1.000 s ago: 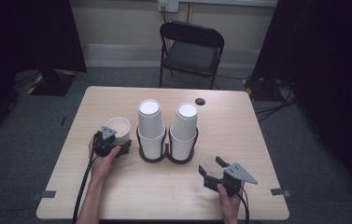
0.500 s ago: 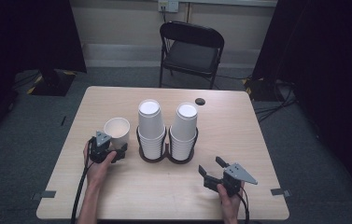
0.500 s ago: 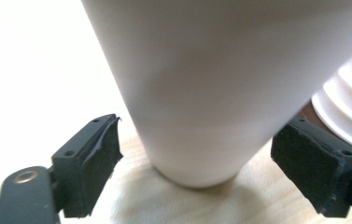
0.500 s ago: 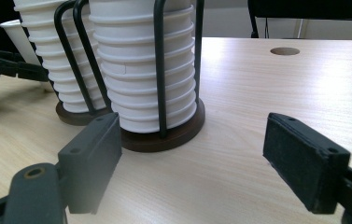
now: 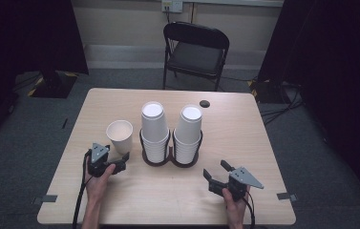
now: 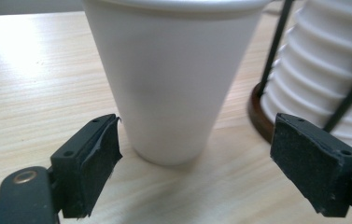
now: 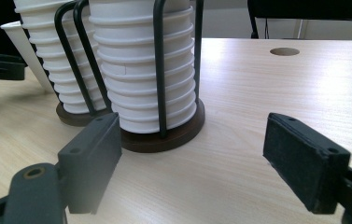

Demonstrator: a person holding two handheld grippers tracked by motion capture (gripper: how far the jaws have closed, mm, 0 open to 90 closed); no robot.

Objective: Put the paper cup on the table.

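White cup [image 6: 173, 79] beyond left gripper [image 6: 192, 154].

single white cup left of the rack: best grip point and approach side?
Grip the single cup on its lower wall, jaws level across the taper, coming from the person's side where the left gripper already faces it. It stands upright and mouth up, narrower at the base; the cup rack crowds its right, so the front is freer.

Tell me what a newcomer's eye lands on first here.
Two tall stacks of white foam cups stand upside down in a dark wire holder at the table's middle. Left of them a single foam cup stands upright, the left tongs open just before it. The right tongs wait open near the table's front edge.
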